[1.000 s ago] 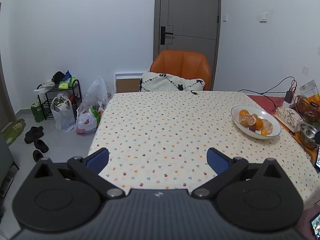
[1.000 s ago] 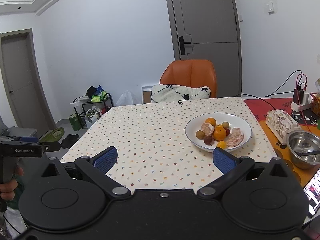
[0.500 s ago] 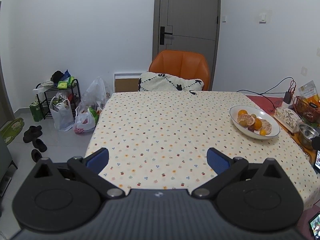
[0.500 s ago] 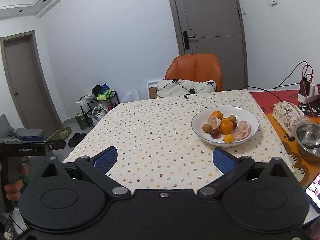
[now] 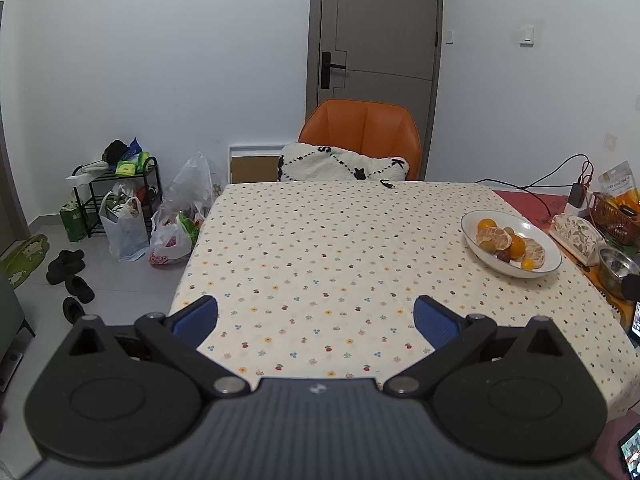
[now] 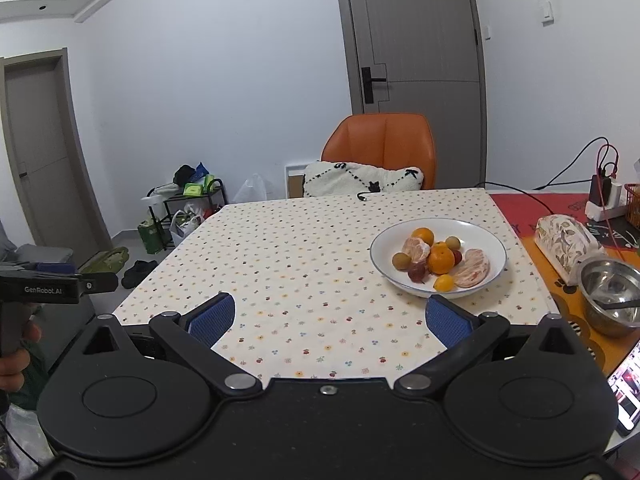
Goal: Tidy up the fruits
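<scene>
A white bowl (image 6: 488, 236) (image 5: 552, 258) of fruit sits on the right side of the table with the flowered cloth (image 6: 300, 264) (image 5: 320, 256). In it lie oranges (image 6: 440, 263), peeled citrus pieces (image 6: 474, 268), small brown-green fruits (image 6: 401, 260) and a dark red fruit (image 6: 416, 273). My right gripper (image 6: 327, 318) hangs open over the table's near edge, the bowl just beyond its right finger. My left gripper (image 5: 316, 318) is open too, over the near left part of the cloth, well left of the bowl. Neither holds anything.
A steel bowl (image 6: 612, 296), a patterned tissue box (image 6: 568, 246), cables and a power strip (image 6: 604, 200) crowd the right end. An orange chair (image 6: 380, 152) with a cushion stands behind the table. Bags and a shoe rack (image 5: 120, 200) are on the floor, left.
Both grippers have drifted slightly; in the right wrist view the bowl has come closer and shifted right. Both stay open and empty.
</scene>
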`<state>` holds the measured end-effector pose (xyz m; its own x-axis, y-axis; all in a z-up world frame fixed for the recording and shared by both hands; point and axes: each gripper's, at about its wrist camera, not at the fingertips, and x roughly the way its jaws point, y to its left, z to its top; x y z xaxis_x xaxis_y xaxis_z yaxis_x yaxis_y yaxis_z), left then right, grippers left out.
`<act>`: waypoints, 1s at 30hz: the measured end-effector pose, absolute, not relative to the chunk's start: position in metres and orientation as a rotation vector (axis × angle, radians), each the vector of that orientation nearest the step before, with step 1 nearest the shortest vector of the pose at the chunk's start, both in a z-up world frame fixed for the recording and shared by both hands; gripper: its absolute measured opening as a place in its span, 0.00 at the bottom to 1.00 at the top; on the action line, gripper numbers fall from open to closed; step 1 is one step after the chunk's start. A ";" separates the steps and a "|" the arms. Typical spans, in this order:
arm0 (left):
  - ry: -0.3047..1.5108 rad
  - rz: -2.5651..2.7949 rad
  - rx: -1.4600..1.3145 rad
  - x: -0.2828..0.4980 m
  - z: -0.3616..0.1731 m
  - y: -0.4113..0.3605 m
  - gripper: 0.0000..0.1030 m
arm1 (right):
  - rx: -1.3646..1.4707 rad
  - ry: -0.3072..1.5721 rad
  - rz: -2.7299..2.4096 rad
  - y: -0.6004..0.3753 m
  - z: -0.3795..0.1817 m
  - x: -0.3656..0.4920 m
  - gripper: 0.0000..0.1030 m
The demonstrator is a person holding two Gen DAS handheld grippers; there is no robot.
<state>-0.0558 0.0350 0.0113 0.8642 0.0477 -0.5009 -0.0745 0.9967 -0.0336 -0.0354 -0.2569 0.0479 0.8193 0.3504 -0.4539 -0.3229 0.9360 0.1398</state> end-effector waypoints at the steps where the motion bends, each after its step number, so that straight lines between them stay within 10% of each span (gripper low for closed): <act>1: 0.524 0.064 -0.052 -0.056 0.011 0.035 1.00 | 0.057 0.494 0.356 -0.257 0.048 -0.035 1.00; 30: 0.512 0.060 -0.048 -0.057 0.009 0.032 1.00 | 0.076 0.500 0.354 -0.259 0.046 -0.034 1.00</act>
<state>-0.0570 0.0322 0.0093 0.8703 0.0451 -0.4904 -0.0689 0.9972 -0.0306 -0.0337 -0.2592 0.0461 0.8183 0.3503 -0.4557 -0.3137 0.9365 0.1565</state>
